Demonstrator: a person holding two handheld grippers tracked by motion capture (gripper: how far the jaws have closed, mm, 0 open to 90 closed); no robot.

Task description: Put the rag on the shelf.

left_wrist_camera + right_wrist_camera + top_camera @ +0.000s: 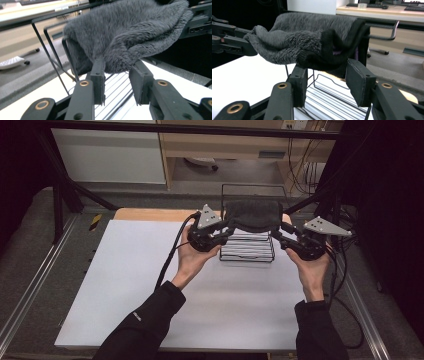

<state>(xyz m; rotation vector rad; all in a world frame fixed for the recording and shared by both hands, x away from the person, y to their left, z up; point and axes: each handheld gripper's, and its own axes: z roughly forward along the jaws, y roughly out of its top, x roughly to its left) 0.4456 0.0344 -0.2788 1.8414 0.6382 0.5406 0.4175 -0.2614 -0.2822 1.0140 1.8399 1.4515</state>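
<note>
Your 2 forearms come in from the near edge of the white bench [150, 285], each hand carrying a gripper to either side of the wire rack [248, 251]. You are laying the dark grey fleece cloth [252, 215] over the rack's far rail, so finish the drop cleanly. Your left gripper [117, 77] has its fingers [98, 75] parted, with the cloth's edge hanging just at their tips and seemingly free of the pads. Your right gripper [325, 80] stands the same way: fingers [357, 80] spread, the cloth's dark hem resting above the gap, no squeeze on it. Both count as released, though I cannot quite tell whether a fold brushes 1 pad.

Back both grippers straight out, left one to the left and right one to the right, so the fingers do not snag the pile and drag the cloth off the rail. Keep low enough to clear the rack's thin wires.

About the cloth: it is thick, fuzzy and limp, sagging in the middle between your 2 grippers, with a smoother black band along 1 edge. It will probably slump toward whichever side hangs longer, so check it sits even before you leave.
</note>
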